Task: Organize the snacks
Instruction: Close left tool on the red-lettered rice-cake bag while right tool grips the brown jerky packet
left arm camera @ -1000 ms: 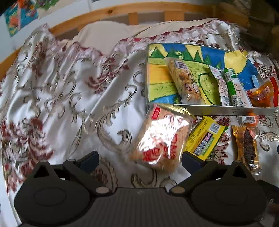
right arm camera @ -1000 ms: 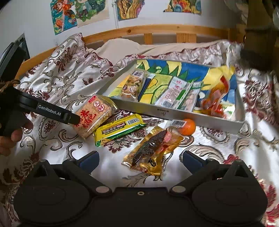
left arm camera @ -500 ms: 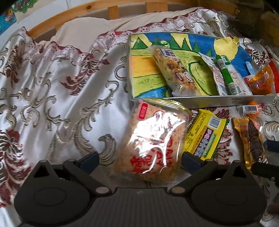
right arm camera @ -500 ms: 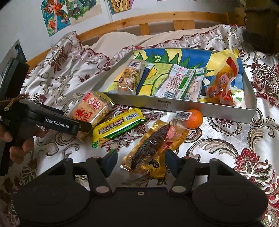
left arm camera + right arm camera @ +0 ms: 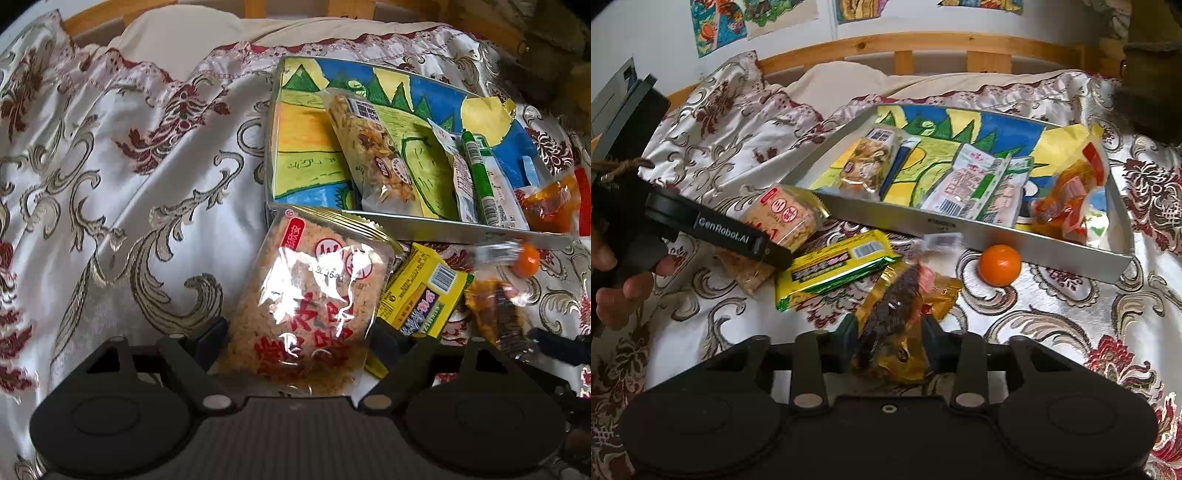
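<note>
A clear pack of rice crackers (image 5: 314, 295) with red lettering lies on the patterned bedspread, just in front of the metal tray (image 5: 424, 225). My left gripper (image 5: 299, 339) is closing on it, its pads touching both sides of the pack. In the right wrist view, one of its fingers (image 5: 738, 238) crosses the same pack (image 5: 786, 218). My right gripper (image 5: 888, 332) is closing too, its pads pinching the near end of a golden pack holding a dark snack (image 5: 901, 306). A yellow bar (image 5: 834, 269) and a small orange (image 5: 999, 264) lie between the packs and the tray (image 5: 979, 230).
Inside the tray, on a painted lining, lie a granola pack (image 5: 373, 155), white and green packs (image 5: 480, 177) and an orange-red bag (image 5: 550, 203). A pillow (image 5: 849, 77) and wooden headboard (image 5: 905, 44) stand behind. A person's hand (image 5: 613, 291) holds the left gripper.
Both pairs of jaws have closed in from wide open. The left gripper came down over the rice cracker pack; the right fingers now pinch the golden pack, and its near end has crumpled.
</note>
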`<state>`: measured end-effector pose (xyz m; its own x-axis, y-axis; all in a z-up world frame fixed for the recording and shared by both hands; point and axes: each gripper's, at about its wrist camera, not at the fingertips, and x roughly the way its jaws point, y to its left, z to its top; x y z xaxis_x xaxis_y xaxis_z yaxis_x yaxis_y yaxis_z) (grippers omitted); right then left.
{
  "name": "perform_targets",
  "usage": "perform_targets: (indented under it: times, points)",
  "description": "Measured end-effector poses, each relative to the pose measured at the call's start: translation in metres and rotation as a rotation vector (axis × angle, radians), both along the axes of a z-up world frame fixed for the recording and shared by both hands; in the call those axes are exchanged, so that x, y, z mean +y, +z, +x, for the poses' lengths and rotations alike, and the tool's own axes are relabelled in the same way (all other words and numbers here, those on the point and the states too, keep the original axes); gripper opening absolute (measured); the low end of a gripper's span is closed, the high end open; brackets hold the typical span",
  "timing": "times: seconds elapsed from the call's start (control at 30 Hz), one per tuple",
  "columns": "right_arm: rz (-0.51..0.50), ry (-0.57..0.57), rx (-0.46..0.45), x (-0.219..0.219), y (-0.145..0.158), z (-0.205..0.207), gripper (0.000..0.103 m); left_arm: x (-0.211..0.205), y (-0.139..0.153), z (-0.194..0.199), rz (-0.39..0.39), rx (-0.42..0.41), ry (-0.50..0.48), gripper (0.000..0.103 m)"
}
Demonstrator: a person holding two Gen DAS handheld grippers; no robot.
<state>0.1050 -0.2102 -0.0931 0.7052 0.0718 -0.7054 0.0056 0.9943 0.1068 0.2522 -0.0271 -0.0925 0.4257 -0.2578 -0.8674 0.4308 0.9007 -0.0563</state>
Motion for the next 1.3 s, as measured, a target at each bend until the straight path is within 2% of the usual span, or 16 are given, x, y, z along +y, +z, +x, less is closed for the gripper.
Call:
perform_targets:
  times: [0.13,0.37,0.53,0.67,0.77,0.87,0.9,1.1,1.3]
  points:
    - [-0.025,0.021,0.0,0.005,0.002,-0.002,0.037,-0.001,0.002,-0.007,0.001,0.052,0.021,0.084]
    - [-0.059,0.065,0.067,0.011,0.012,-0.009,0.037,0.0,0.003,-0.023,-0.047,0.17,0.026,0.082]
    - [-0.032,0.068,0.076,0.01,0.006,-0.01,0.042,-0.005,0.001,-0.024,-0.015,0.158,0.009,0.087]
    - [-0.009,0.066,0.049,0.012,0.004,-0.006,0.054,-0.014,-0.003,-0.027,0.032,0.142,-0.022,0.088]
    - [0.001,0.056,0.035,0.011,0.002,-0.005,0.055,-0.021,-0.007,-0.03,0.072,0.13,-0.054,0.088]
    - [-0.013,0.05,0.033,0.012,0.001,-0.005,0.037,-0.025,-0.008,-0.034,0.094,0.115,-0.081,0.078]
    - [-0.015,0.049,0.03,0.012,0.002,-0.006,0.034,-0.025,-0.006,-0.035,0.09,0.114,-0.082,0.077]
    - [-0.036,0.07,0.019,0.016,0.007,-0.009,0.026,-0.021,-0.002,-0.038,0.075,0.129,-0.054,0.076]
    - [-0.122,0.147,0.022,0.032,0.008,-0.014,0.021,-0.022,-0.004,-0.044,0.096,0.128,-0.053,0.076]
